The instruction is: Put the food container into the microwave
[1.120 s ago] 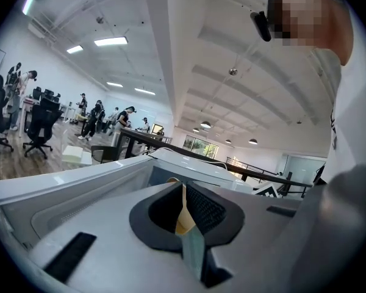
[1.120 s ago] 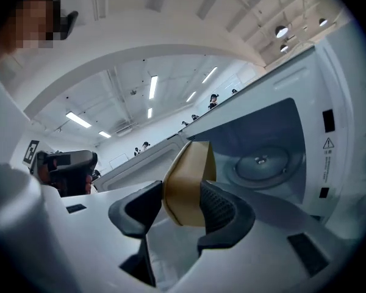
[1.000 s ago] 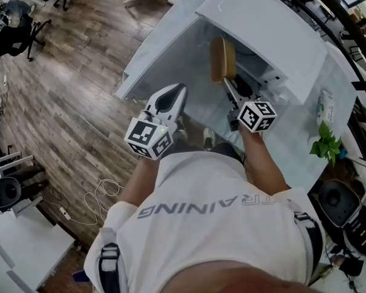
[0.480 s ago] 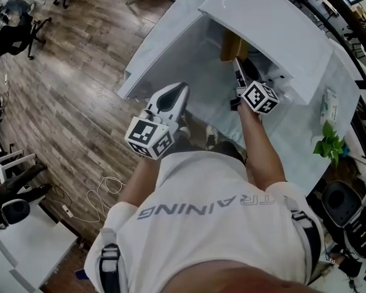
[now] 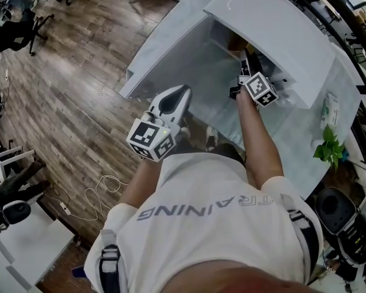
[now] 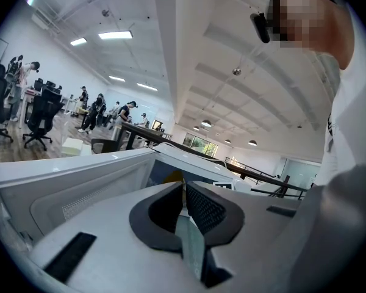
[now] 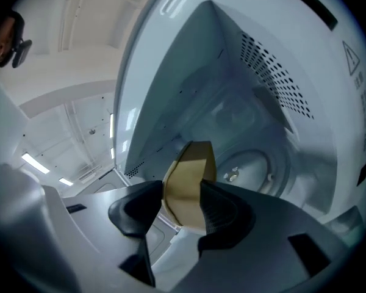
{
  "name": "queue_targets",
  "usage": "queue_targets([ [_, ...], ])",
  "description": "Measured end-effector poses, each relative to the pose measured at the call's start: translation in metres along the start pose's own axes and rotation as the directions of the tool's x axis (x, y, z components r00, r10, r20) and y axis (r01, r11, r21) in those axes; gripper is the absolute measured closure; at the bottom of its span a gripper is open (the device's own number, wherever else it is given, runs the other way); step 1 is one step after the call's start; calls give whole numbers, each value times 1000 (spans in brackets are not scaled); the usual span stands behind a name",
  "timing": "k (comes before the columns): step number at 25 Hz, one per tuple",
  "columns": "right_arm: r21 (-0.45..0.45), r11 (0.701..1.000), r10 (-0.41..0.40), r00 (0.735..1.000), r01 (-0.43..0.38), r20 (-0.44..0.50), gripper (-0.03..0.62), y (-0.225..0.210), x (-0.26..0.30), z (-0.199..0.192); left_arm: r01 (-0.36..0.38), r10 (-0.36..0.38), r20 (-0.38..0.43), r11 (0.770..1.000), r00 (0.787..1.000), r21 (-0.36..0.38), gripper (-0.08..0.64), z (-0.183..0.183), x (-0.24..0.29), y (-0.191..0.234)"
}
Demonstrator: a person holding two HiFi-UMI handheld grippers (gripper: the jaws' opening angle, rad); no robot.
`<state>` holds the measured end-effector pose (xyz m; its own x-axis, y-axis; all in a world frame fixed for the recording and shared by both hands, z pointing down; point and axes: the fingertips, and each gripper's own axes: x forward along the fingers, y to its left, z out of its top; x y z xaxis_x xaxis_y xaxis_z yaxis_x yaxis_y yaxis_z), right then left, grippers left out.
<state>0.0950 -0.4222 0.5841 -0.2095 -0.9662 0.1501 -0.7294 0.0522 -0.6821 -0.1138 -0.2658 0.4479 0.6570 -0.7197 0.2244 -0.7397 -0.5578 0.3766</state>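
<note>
- Tan and matte like card, the food container [image 7: 190, 163] is a flat-sided box with one rounded edge. The right gripper [image 7: 180, 207] has its ribbed black pads clamped on the lower part of it.
- Behind it lies the cavity of the white microwave [image 5: 274, 32], with smooth, glossy walls. One wall carries a field of small round vent holes [image 7: 274, 72], and the floor shows a round turntable recess [image 7: 247, 170] with a small hub.
- In the head view only a sliver of the container shows under the front edge of the microwave's flat top. The door [image 5: 161, 44] stands swung open to the left.
- The left gripper [image 5: 180, 93] has a smooth white moulded shell and hangs low in front of the person's waist, well apart from the cavity. Its own view shows the textured black pads pressed together with nothing between them.
- A second ago the whole container was in plain sight in front of the opening, and half a second ago it was at the mouth. Now the microwave's top hides most of it, and the right arm is stretched farther forward. The left gripper has barely shifted.
- Counted:
  - one food container
  - one microwave with one door
  - two grippers
  - two marker cubes [image 5: 149, 138], one on each gripper
  - one small green plant [image 5: 325, 146] on the pale table [image 5: 293, 145]
- Dark, streaked wooden floor [image 5: 67, 90] lies to the left.
</note>
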Motion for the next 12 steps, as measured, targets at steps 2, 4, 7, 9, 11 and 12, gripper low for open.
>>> queue_targets([
  [2,7,1000,-20,1000,20,19,381,-5,4,6,-1,1,1,1000,1000,-1,514,0,0,0],
  [4,9,999,-41,999,41,33,379,-9,7,11,-4,4,1,1000,1000,0,514,2,0,2],
  [7,-5,998,-69,997,69,46,374,-14,10,16,-9,9,-1,1000,1000,0,514,2,0,4],
  [9,-22,996,-83,995,84,53,374,-18,10,17,-10,10,-2,1000,1000,0,514,1,1,4],
  [11,-28,995,-91,994,93,55,374,-21,10,16,-8,8,-3,1000,1000,1,514,1,2,4],
  [12,-27,995,-97,994,99,54,374,-23,10,15,-7,7,-4,1000,1000,2,514,0,2,3],
])
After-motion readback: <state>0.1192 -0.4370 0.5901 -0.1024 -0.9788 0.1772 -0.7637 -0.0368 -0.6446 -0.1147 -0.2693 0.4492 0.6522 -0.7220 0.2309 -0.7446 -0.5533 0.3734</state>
